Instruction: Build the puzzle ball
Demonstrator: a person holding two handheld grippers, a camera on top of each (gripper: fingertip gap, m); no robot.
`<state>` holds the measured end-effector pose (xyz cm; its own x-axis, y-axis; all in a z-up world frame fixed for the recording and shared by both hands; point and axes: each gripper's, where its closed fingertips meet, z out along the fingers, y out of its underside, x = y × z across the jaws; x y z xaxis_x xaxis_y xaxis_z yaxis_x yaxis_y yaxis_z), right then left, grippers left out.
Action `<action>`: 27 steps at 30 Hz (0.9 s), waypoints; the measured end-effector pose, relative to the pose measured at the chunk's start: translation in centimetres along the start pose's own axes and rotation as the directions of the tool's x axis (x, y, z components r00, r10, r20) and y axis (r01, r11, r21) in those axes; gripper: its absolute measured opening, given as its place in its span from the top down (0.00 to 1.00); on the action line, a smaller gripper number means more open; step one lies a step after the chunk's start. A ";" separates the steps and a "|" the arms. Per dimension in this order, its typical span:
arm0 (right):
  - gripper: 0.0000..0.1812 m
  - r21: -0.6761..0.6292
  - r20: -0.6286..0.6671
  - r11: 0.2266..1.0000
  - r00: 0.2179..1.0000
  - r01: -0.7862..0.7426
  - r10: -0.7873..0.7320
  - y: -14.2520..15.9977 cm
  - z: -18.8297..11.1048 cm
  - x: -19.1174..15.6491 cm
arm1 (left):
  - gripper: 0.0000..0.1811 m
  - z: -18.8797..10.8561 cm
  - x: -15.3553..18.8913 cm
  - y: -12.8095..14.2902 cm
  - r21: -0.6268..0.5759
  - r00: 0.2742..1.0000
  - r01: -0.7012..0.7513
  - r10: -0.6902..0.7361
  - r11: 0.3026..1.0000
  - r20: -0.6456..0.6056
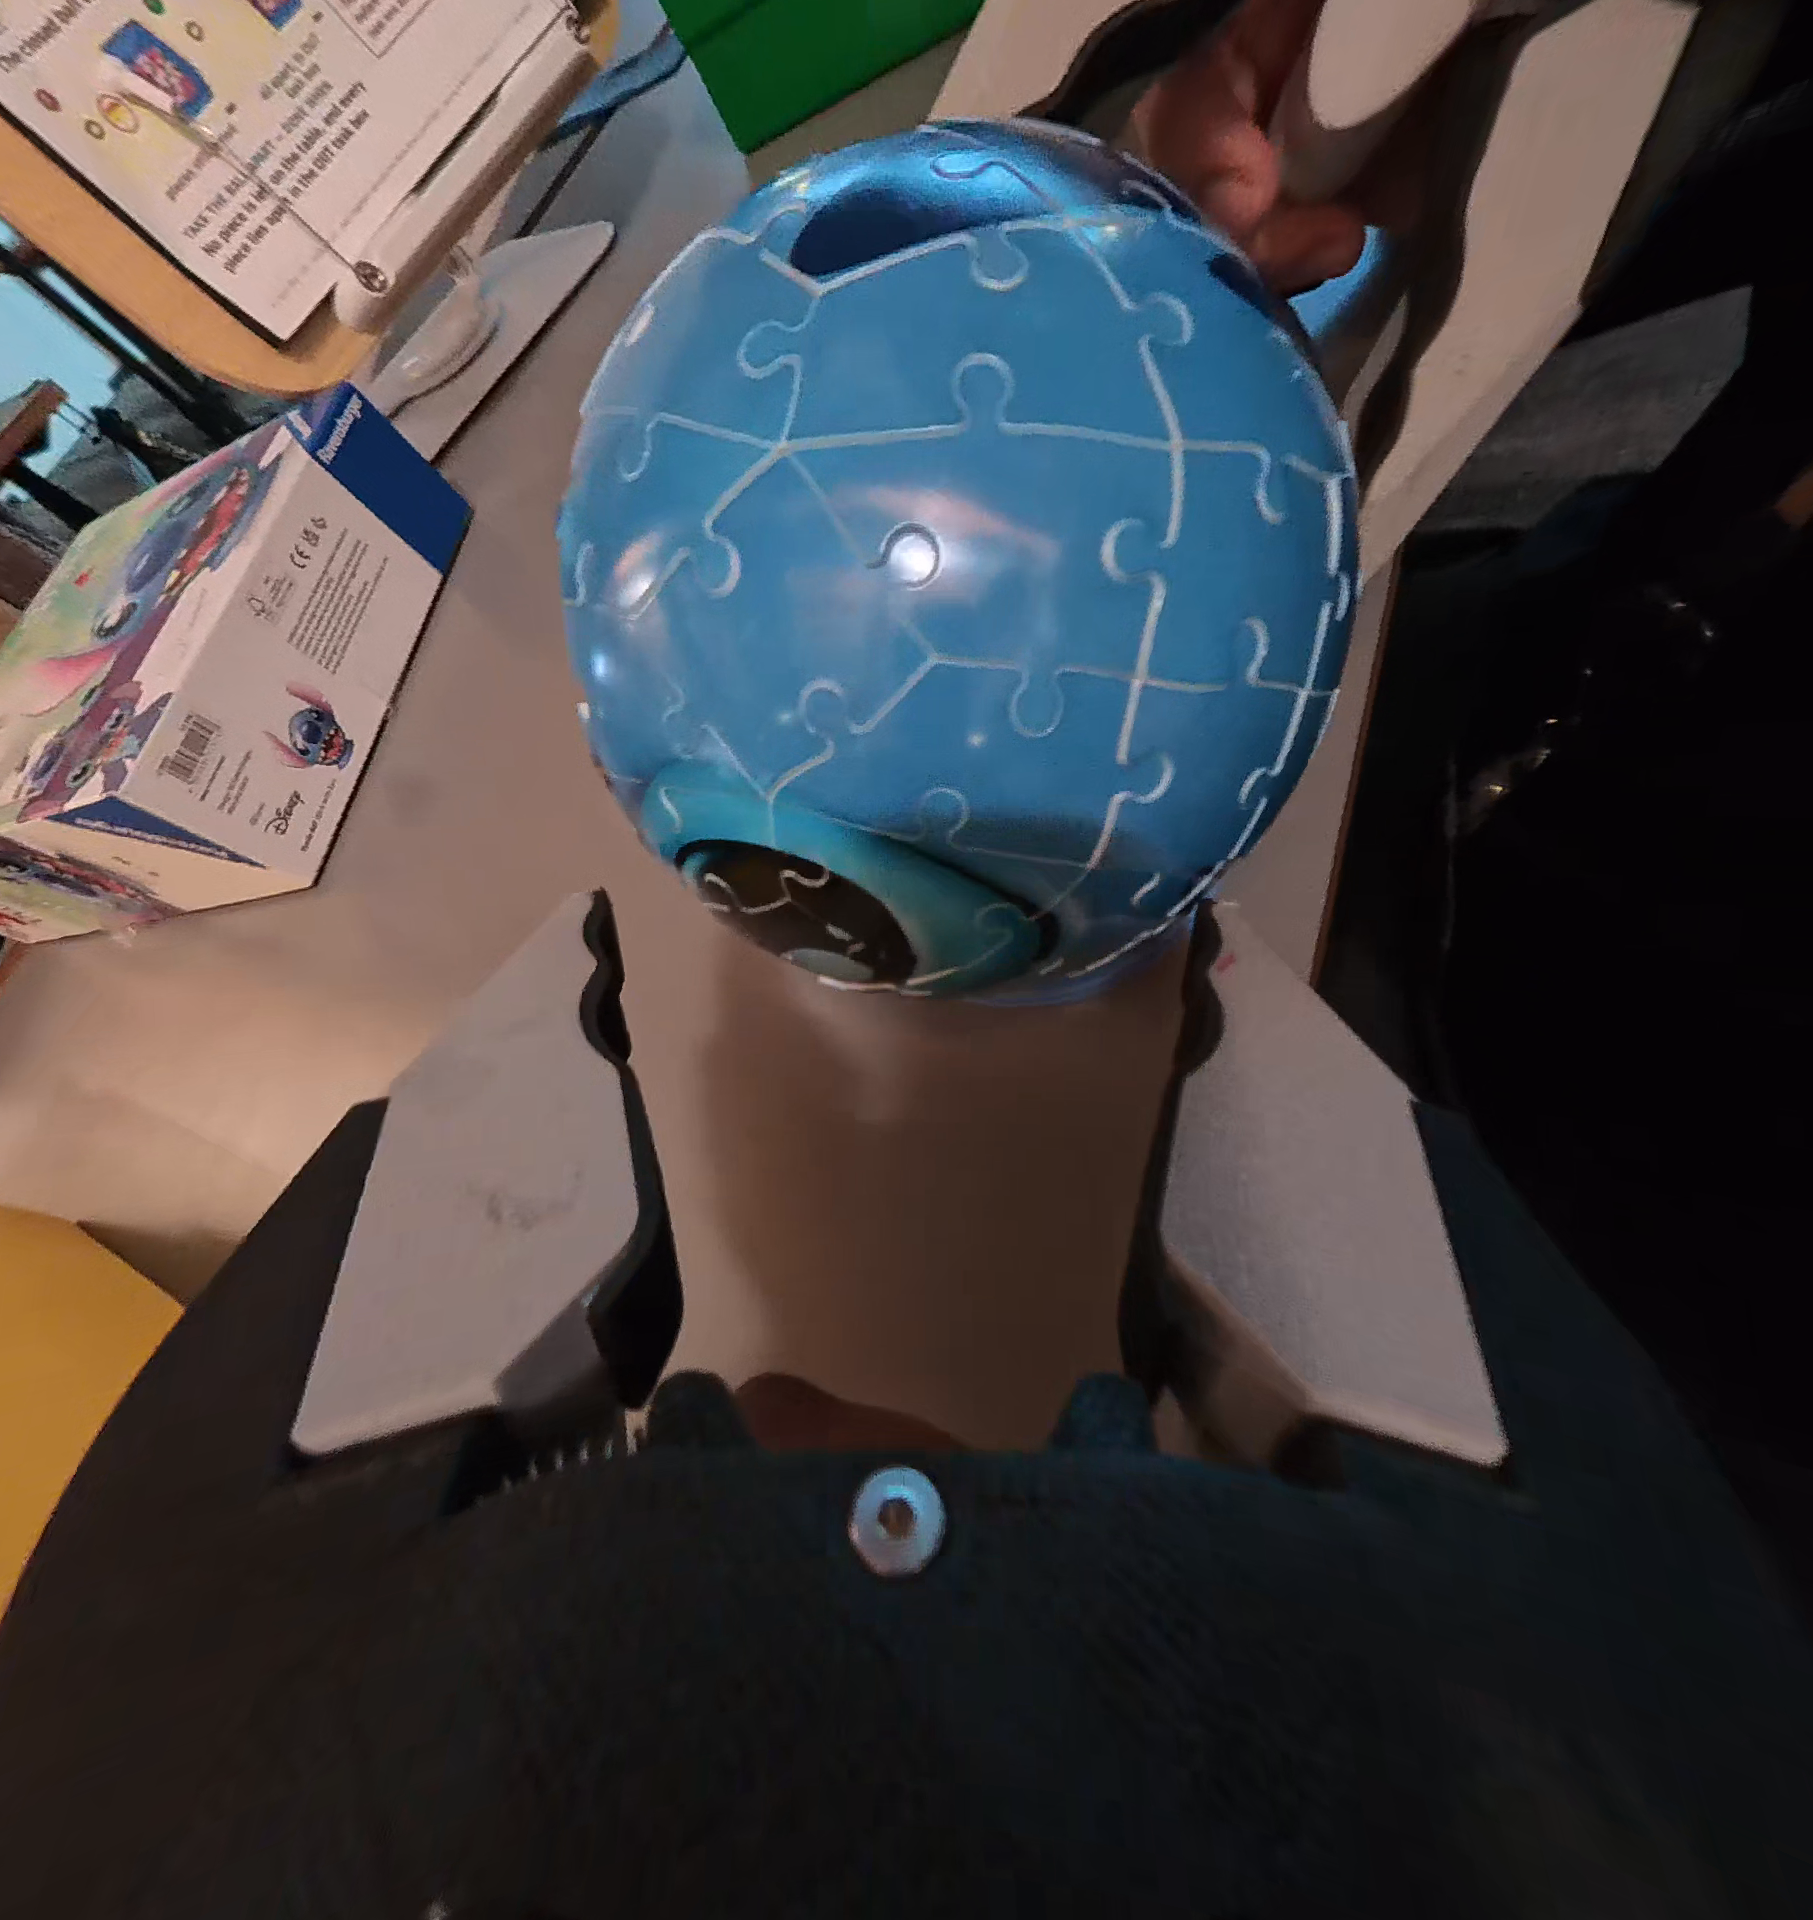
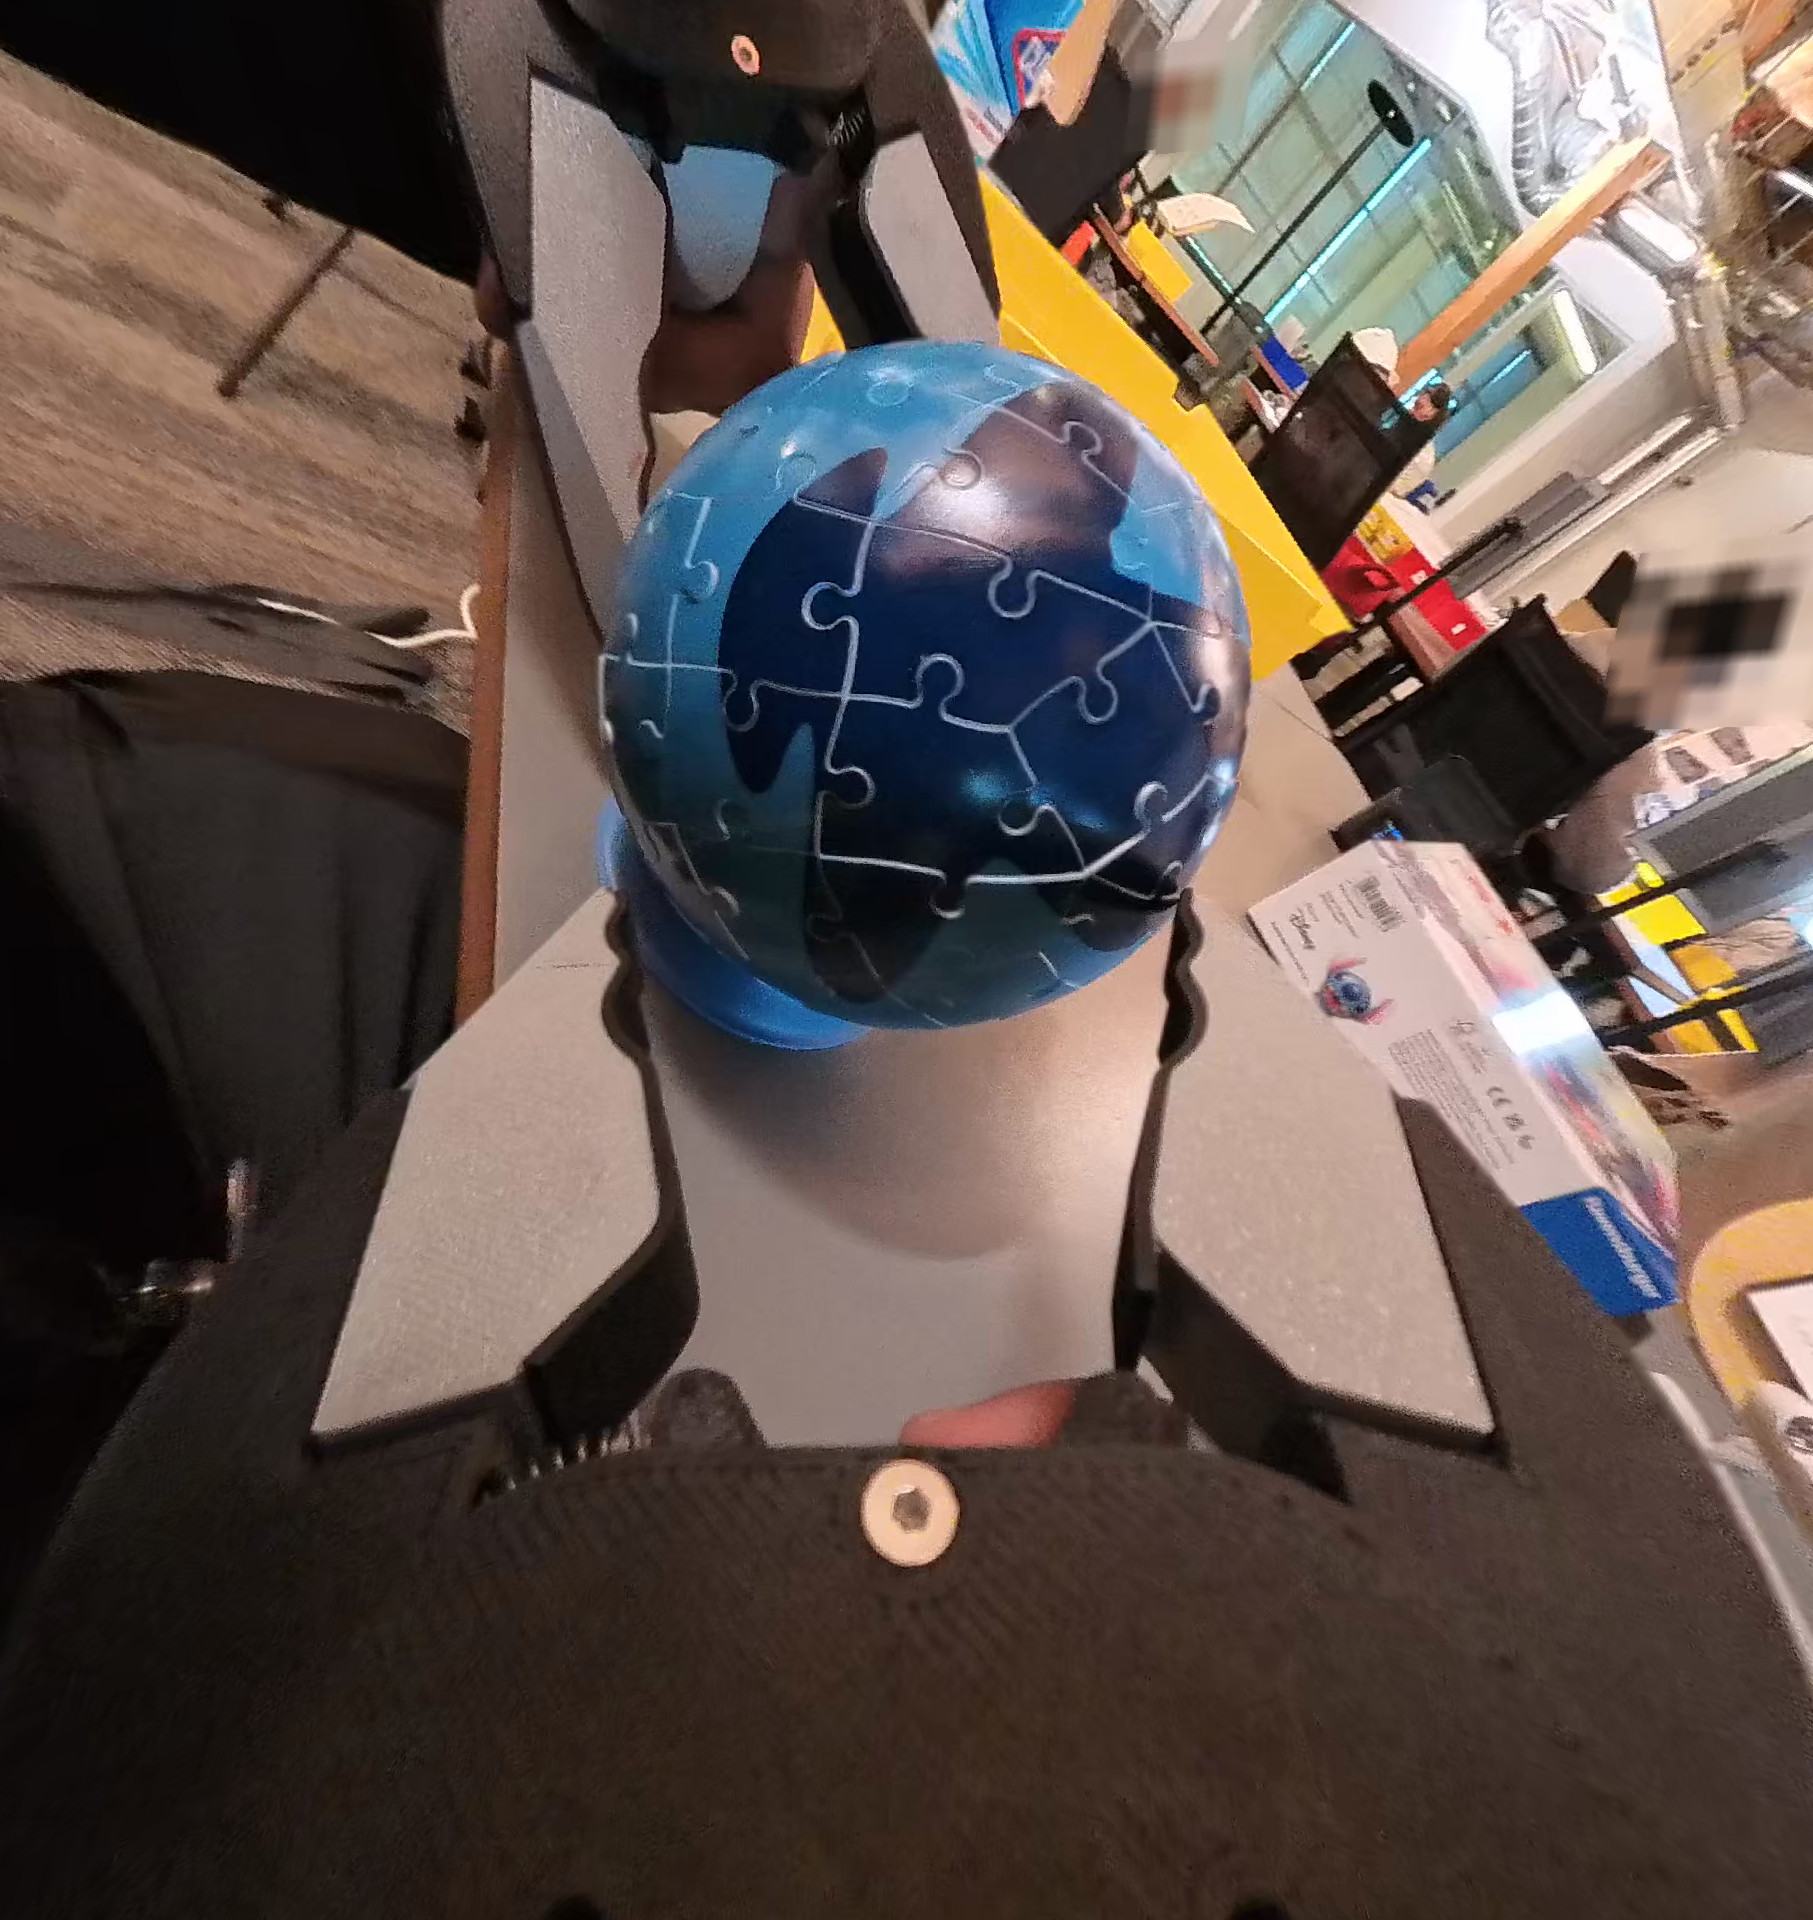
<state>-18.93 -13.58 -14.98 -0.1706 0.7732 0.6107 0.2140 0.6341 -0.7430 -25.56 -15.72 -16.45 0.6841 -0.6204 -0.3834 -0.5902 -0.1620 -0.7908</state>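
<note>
The blue puzzle ball (image 1: 959, 561) stands on the grey table (image 1: 445, 1039), a dark eye low on the side facing me. In the right wrist view the ball (image 2: 923, 686) shows a dark blue patch and rests on a blue stand (image 2: 715, 987). My left gripper (image 1: 902, 914) is open, its tips at the ball's lower sides. My right gripper (image 2: 900, 914) is open in the same way on the opposite side. The left gripper's fingers (image 2: 580, 260) show beyond the ball. A hand (image 1: 1245, 177) holds the right gripper behind the ball. I cannot tell if any tip touches the ball.
The puzzle box (image 1: 206, 707) lies on the table to the left and also shows in the right wrist view (image 2: 1484, 1060). A printed sheet on a wooden stand (image 1: 258, 135) is at the far left. The table edge (image 1: 1349, 831) runs close by the ball. A yellow surface (image 2: 1141, 416) lies beyond.
</note>
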 end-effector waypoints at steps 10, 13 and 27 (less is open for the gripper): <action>0.46 -0.001 -0.013 0.989 0.989 -0.149 0.149 -1.1 1.1 0.6 | 0.47 -0.7 -0.1 -0.3 0.054 0.991 0.075 -0.068 0.996 -0.115; 0.46 0.036 -0.013 0.975 0.975 -0.221 0.221 -2.4 1.0 0.8 | 0.47 -1.6 -0.3 -0.8 0.067 0.974 0.120 -0.104 0.991 -0.202; 0.44 0.015 0.007 0.931 0.931 -0.365 0.365 -2.8 1.0 -1.1 | 0.47 -2.7 -0.3 -0.5 -0.056 0.922 0.078 -0.093 0.995 -0.376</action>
<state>-20.26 -16.24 -13.86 -0.0870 0.9514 0.2953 0.2476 0.3078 -0.9187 -26.62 -17.54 -14.66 0.5248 -0.8453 -0.1003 -0.5583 -0.2529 -0.7901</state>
